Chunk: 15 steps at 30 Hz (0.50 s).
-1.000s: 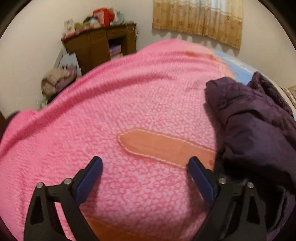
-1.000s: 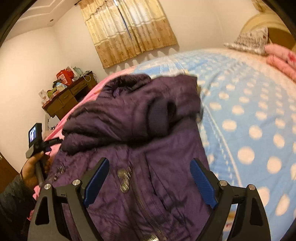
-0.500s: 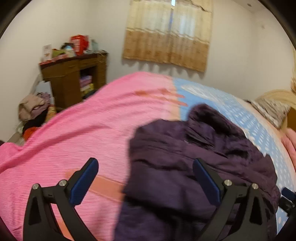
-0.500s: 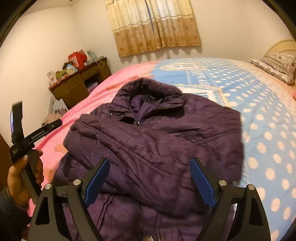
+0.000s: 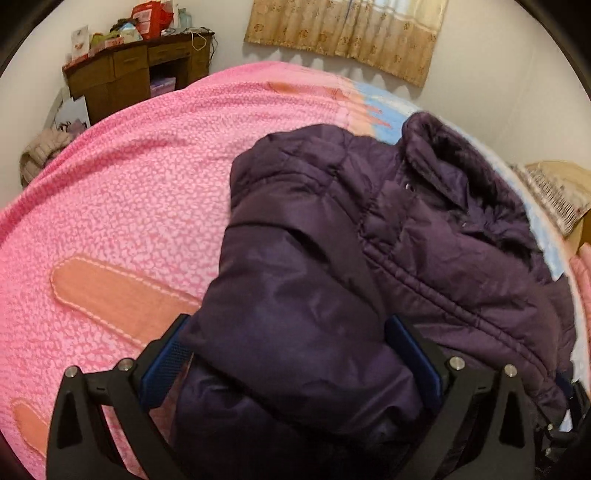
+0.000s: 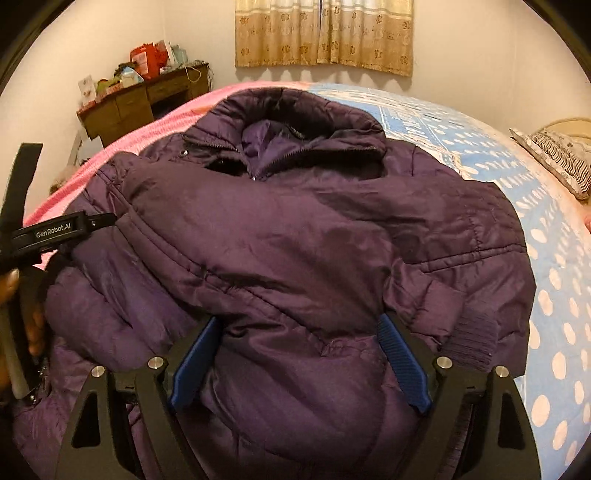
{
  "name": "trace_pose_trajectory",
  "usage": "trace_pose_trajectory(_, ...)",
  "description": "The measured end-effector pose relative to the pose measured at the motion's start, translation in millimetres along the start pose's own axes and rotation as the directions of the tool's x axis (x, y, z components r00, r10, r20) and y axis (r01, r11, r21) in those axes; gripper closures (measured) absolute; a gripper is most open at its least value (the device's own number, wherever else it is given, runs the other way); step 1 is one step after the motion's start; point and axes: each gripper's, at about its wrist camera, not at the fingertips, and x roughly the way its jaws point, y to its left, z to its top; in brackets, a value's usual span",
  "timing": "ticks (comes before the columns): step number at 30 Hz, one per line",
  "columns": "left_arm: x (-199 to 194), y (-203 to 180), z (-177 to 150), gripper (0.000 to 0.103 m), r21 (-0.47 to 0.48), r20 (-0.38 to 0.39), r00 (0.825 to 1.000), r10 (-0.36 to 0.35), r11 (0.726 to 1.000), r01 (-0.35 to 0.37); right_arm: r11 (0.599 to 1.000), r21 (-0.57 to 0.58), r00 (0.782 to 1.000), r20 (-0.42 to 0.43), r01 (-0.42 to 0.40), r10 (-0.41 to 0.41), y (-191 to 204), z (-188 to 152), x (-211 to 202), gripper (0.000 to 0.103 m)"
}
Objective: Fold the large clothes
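A dark purple puffer jacket (image 6: 295, 240) lies front up on the bed, collar at the far end, both sleeves folded across its chest. In the left wrist view the jacket (image 5: 369, 240) fills the right half. My left gripper (image 5: 291, 354) is open, its blue pads on either side of the jacket's puffy left edge. My right gripper (image 6: 299, 354) is open, with the jacket's lower middle bulging between its pads. The left gripper's black handle (image 6: 55, 230) and the hand holding it show at the left edge of the right wrist view.
The bed carries a pink textured blanket (image 5: 129, 192) on the left and a blue polka-dot sheet (image 6: 535, 221) on the right. A wooden desk (image 5: 140, 74) with clutter stands by the far wall under beige curtains (image 6: 325, 33). A striped pillow (image 6: 557, 155) lies at far right.
Both grippers have moved in onto the jacket. The left one swung right from over the pink blanket to the jacket's left edge. The sleeves now lie folded across the chest.
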Motion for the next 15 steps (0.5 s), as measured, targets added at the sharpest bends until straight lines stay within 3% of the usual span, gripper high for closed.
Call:
trace_pose_trajectory(3,3.5,-3.9,-0.2,0.0,0.019,-0.009,1.0,0.03,0.999,-0.029,1.0,0.0,1.0,-0.009,0.004,-0.004,0.8,0.0,3.0,0.015)
trace_pose_trajectory(11,6.9,-2.3,0.2,0.0,0.008,-0.009,1.0,0.013,1.0,-0.013,1.0,-0.007,0.999,-0.039,0.011,-0.012,3.6,10.9,-5.3,0.015)
trace_pose_trajectory(15,8.4,-0.2,1.1,0.0,0.003,-0.011,1.0,0.009,1.0,-0.009,0.999,0.019,0.994,0.107,0.027,-0.028,9.3,39.1,-50.7,0.015)
